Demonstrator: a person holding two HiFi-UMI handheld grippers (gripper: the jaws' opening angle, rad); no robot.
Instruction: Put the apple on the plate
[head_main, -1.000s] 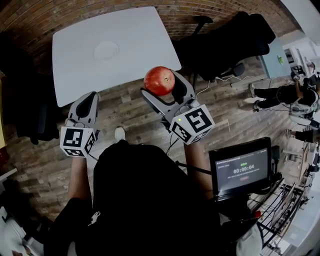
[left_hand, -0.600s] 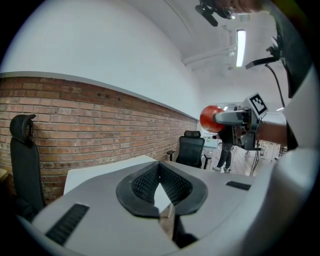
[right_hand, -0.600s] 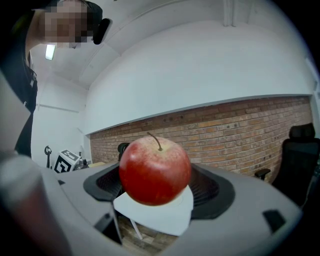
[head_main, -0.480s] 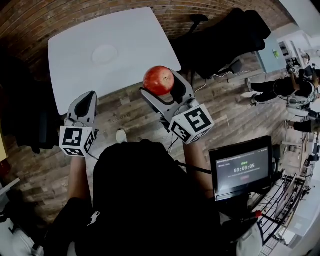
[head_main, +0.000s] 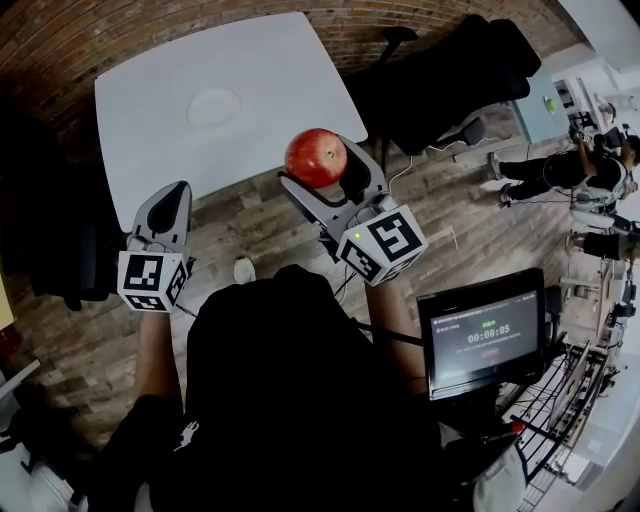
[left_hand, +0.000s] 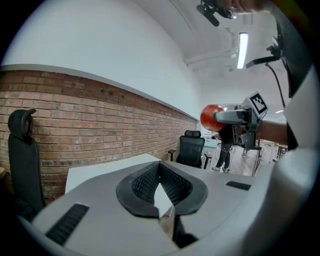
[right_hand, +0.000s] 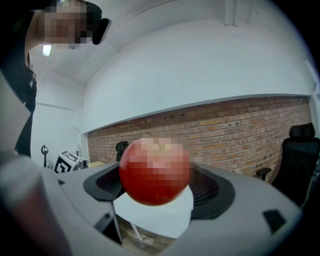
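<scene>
Clamping the apple (head_main: 317, 157) between its two jaws, our right hand-held gripper (head_main: 322, 168) hangs in the air at the near edge of the white surface (head_main: 270, 70), with the wooden floor (head_main: 250, 215) beneath it. In the right gripper view we see the red fruit (right_hand: 155, 171) filling the gap. A dark ribbed pad sits against each of its sides, and the jaws are spread just as wide as the apple.

The plate (head_main: 214, 107), white and round, lies on the surface ahead of this hand-held gripper and off to its left, well apart from the apple.

Our left hand-held gripper (head_main: 172, 200) hovers to the left of the right one, short of the surface edge. Its jaws meet tip to tip and hold nothing; through the small gap behind the tips we glimpse the white surface.

A black office chair (head_main: 440, 80) stands ahead of the right hand-held gripper, to its right. A dark screen (head_main: 482, 340) sits behind it. A brick wall (left_hand: 100, 130) runs beyond the surface.
</scene>
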